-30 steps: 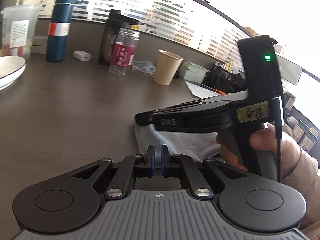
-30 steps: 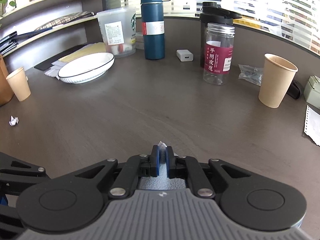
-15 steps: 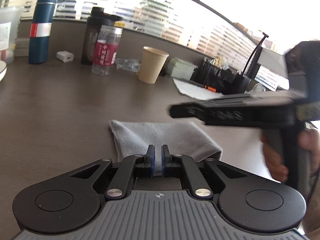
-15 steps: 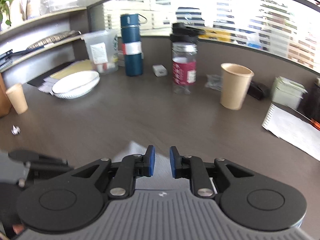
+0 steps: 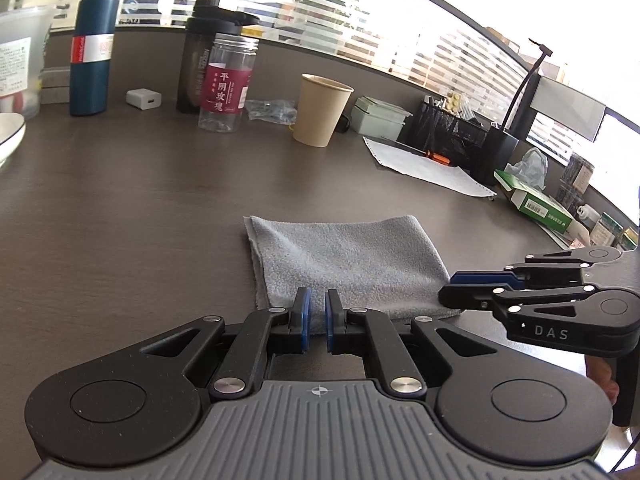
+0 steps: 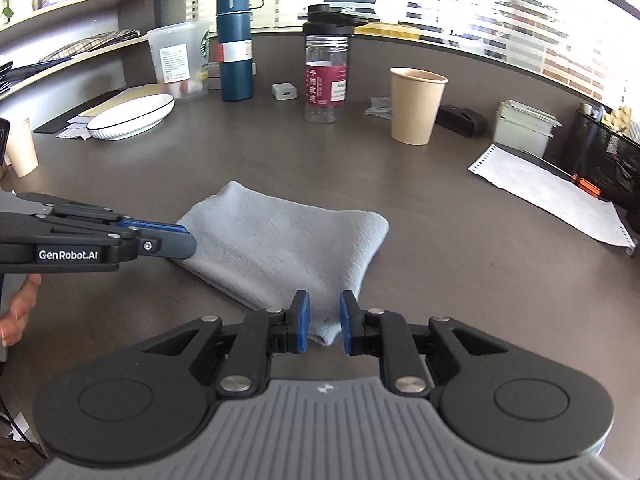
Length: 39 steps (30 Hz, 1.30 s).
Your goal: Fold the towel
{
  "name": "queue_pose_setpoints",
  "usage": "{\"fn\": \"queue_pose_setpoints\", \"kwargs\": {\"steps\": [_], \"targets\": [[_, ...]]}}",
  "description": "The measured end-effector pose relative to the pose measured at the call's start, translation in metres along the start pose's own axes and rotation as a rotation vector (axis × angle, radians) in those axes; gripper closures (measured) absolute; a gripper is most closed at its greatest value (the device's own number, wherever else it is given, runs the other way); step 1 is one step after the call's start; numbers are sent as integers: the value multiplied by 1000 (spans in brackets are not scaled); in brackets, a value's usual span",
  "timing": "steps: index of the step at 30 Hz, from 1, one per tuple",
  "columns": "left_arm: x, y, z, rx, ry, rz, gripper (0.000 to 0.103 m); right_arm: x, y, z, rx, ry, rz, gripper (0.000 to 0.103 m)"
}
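A grey towel (image 5: pixel 344 260) lies folded flat on the dark table (image 5: pixel 120 216). It also shows in the right wrist view (image 6: pixel 280 248). My left gripper (image 5: pixel 316 316) sits at the towel's near edge, its blue pads a small gap apart with nothing between them. In the right wrist view it (image 6: pixel 188 240) comes in from the left, touching the towel's left corner. My right gripper (image 6: pixel 323 322) is open and empty just above the towel's near corner. In the left wrist view it (image 5: pixel 450 286) is at the towel's right corner.
At the back stand a blue flask (image 6: pixel 234 46), a clear jar with a red label (image 6: pixel 326 80), a paper cup (image 6: pixel 416 104) and a white plate (image 6: pixel 132 116). A paper sheet (image 6: pixel 548 196) and a black mesh organizer (image 6: pixel 608 156) are at the right.
Both grippers have let go of the towel and drawn back. The right gripper swung from above the towel to its right corner. The towel now lies flat, folded.
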<state>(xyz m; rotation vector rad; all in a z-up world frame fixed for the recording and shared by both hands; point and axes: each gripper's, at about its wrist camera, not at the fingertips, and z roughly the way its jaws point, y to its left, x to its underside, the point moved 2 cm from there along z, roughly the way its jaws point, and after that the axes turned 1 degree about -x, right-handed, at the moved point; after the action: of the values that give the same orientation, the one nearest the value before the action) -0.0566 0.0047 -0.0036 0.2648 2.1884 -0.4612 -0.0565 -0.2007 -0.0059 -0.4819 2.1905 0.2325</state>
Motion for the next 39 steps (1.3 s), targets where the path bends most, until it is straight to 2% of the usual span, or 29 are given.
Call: {"fn": "queue_pose_setpoints", "kwargs": {"steps": [7,11,13,24,28,30,34,39], "targets": [[-18,-8,-9,31,-61,16,83,-18,-3,0,3,-49,31,83],[-19,-6,17,54,-7,-18,83,-20,4,9,-21,-44,31,83],[-14,-3,22,41,17,-22,85,-16,7,13,-31,-27,32,83],[-6,11,6,32,7,-43,84,-2,4,9,-48,-21,36,83],[-11,11,-3,23,-20,-37,77,-5,5,4,-50,-27,22,83],[-18,7,-3,49,-41,-34,74,-7,5,3,-48,-36,17,83],[-27,0,13,74,-26,-27,72,-17,0,9,-53,-47,36,83],[-24,11,27,76,4,-62,74,-22,-4,28,-73,-26,59,83]]}}
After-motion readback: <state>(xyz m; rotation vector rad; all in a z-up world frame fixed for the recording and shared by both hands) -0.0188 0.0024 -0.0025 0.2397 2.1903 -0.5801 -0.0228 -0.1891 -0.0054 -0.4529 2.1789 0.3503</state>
